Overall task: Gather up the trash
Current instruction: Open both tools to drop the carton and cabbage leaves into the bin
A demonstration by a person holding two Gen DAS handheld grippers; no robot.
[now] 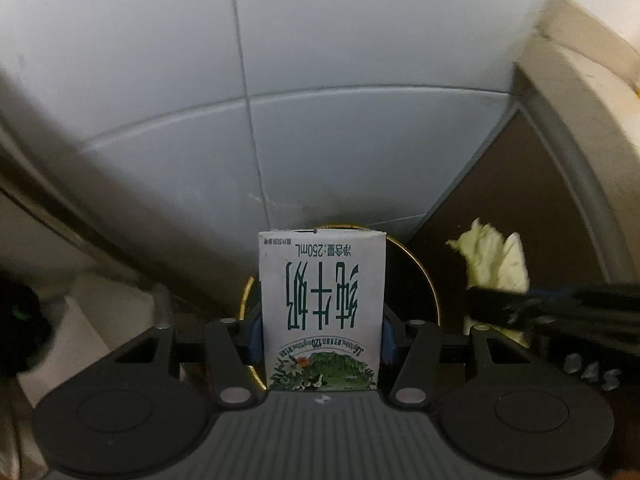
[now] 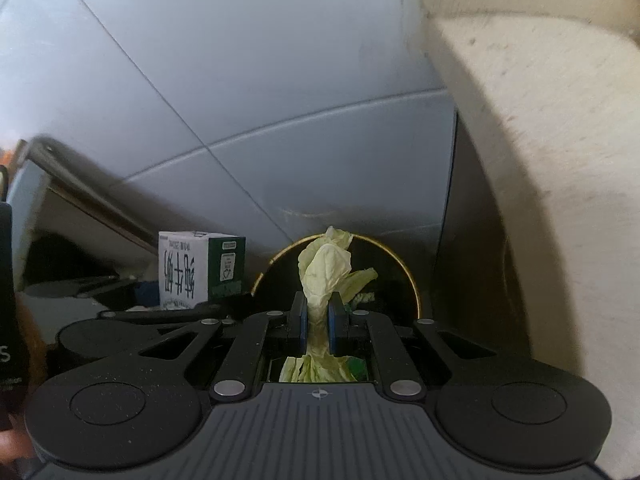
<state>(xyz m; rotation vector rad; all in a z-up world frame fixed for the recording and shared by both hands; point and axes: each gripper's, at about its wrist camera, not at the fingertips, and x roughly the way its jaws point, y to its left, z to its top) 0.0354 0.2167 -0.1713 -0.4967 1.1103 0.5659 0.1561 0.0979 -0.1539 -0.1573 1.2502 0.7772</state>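
A white milk carton (image 1: 322,308) with green print sits upside down between the blue pads of my left gripper (image 1: 320,330), which is shut on it. Behind it shows a round black bin with a gold rim (image 1: 424,276). My right gripper (image 2: 318,320) is shut on a pale green cabbage leaf (image 2: 326,268), which hangs over the same bin's gold rim (image 2: 412,280). In the left wrist view the leaf (image 1: 494,256) and the right gripper's dark fingers (image 1: 520,304) appear at the right. The carton (image 2: 196,268) shows left of the bin in the right wrist view.
Grey floor tiles (image 1: 320,80) fill the background. A cream cabinet or wall edge (image 2: 540,160) rises on the right, close to the bin. A dark slanted panel (image 2: 88,192) and a white object (image 1: 92,320) stand on the left.
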